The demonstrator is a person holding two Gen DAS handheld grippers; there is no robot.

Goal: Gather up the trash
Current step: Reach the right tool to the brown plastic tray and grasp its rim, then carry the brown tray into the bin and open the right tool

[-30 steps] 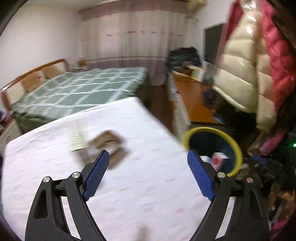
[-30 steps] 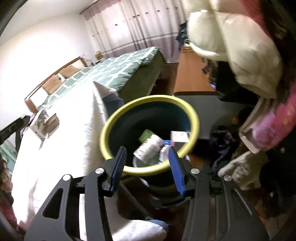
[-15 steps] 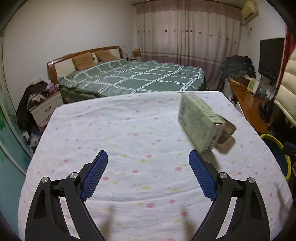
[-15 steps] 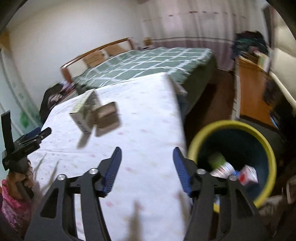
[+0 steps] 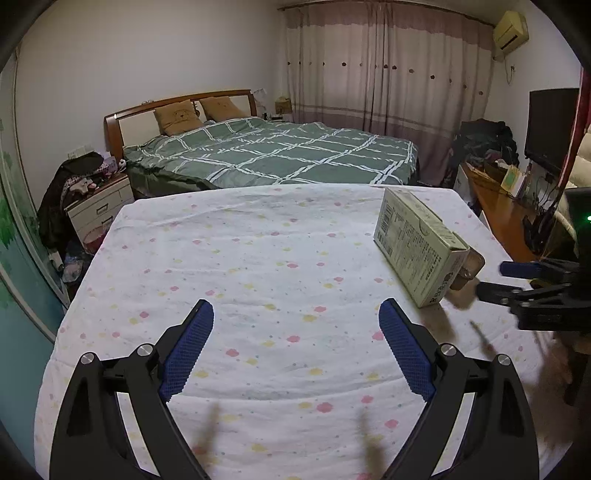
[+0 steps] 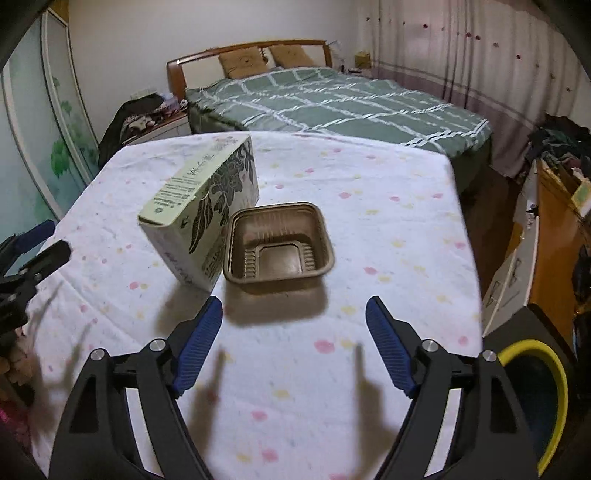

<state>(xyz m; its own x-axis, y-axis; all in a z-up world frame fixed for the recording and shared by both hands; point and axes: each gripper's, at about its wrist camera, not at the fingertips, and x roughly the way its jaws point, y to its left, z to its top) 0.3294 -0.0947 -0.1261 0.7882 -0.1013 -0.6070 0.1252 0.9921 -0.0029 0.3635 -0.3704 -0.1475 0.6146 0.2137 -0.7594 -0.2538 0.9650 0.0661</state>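
Pretty clearly someone's bedroom at home that I'm working in. There's a double bed [image 5: 273, 155] with a green checked duvet and a wooden headboard [image 5: 177, 105], two tan pillows [image 5: 177, 117] propped against it. A white nightstand [image 5: 98, 203] next to it is buried in clothes. Long pinkish curtains [image 5: 384, 66] cover the far wall, with an air conditioner [image 5: 510, 27] mounted up in the corner. On the right side I see a TV [image 5: 550, 125] above a wooden cabinet [image 5: 498, 206] cluttered with stuff. The surface right in front of me has a white floral sheet [image 5: 258, 266] over it. Lived-in, not a lab.
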